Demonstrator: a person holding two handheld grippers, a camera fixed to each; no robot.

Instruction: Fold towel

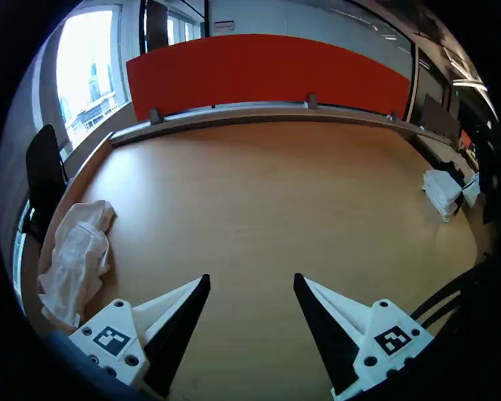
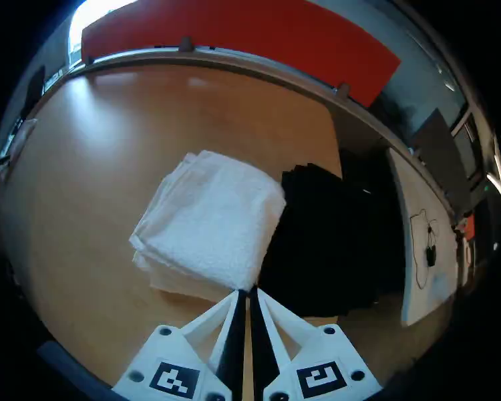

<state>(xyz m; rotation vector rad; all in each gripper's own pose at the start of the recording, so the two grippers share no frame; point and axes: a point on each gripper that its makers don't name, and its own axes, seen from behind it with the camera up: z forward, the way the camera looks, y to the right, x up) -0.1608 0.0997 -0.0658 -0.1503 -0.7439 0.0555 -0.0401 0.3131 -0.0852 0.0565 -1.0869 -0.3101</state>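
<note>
Folded towel stack (image 2: 210,220) done on worktop (image 2: 83,167); crumpled towel (image 1: 77,260) not yet folded. Left gripper (image 1: 250,287) jaws wide, empty; right gripper (image 2: 248,294) jaws nearly together, holding nothing.

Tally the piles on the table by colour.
White: 2, the folded towel stack and the crumpled cloth.
Black: 1, the dark pile right beside the folded towel stack.
Total: 3.

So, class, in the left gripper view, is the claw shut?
No, the left claw stands wide open, with the light wooden tabletop visible across the gap.
</note>
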